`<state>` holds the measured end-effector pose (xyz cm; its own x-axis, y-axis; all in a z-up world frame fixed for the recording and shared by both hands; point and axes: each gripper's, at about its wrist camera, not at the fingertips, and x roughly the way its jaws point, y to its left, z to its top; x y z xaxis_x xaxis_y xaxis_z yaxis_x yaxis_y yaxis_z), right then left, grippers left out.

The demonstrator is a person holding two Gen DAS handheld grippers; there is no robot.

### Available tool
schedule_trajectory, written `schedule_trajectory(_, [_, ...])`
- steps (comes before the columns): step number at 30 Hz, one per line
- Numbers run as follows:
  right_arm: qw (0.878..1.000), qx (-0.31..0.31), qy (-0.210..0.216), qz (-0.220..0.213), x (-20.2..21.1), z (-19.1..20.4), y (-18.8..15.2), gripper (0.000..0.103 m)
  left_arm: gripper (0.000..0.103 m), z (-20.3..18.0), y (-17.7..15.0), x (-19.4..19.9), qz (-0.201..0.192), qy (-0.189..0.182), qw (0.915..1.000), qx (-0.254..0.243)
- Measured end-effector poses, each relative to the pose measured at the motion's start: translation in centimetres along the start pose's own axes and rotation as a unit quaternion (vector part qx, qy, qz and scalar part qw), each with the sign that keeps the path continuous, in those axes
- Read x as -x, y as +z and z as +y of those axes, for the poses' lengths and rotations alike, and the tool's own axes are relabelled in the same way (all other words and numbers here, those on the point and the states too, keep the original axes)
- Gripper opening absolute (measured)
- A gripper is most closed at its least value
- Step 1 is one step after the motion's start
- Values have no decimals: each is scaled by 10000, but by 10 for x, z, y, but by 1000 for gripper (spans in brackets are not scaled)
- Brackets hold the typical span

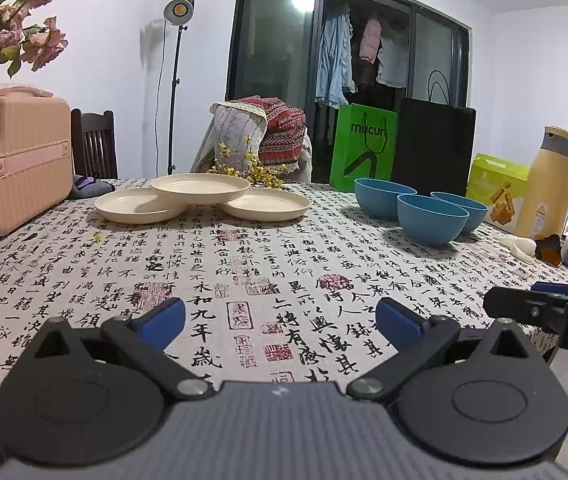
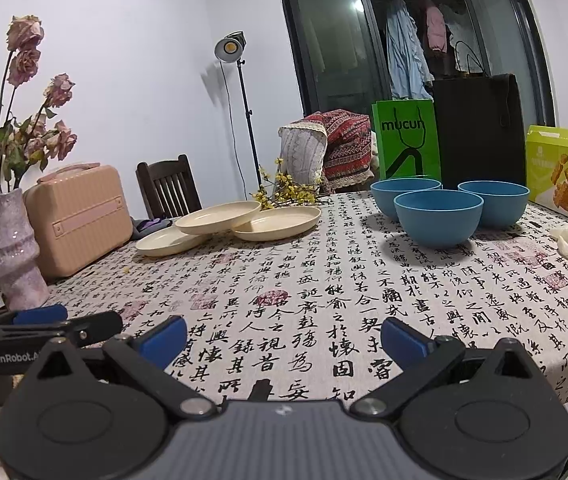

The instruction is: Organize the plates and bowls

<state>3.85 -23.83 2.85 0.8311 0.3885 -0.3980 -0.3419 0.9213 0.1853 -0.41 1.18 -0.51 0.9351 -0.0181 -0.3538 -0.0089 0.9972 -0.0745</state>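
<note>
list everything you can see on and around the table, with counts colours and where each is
plates: 3, cream, far left of table, one resting on the other two
bowls: 3, blue, far right of table, clustered
tablecloth: 1, white with black calligraphy, covering table
case: 1, peach, left edge of table
vase: 1, mottled pink, near left, holding dried roses
yellow flowers: 1 sprig, behind plates
green bag: 1, behind bowls
black bag: 1, beside green bag
bottle: 1, tan, far right
green box: 1, by bottle
chair: 1, dark wood, behind case
lamp: 1, on a stand by wall
left gripper: open, near edge
right gripper: open, near edge
</note>
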Motion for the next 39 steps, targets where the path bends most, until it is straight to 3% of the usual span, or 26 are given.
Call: schedule_trajectory(39, [9996, 219, -157, -112, -61, 17, 32, 103, 103, 37, 24, -45, -159, 17, 9996, 251])
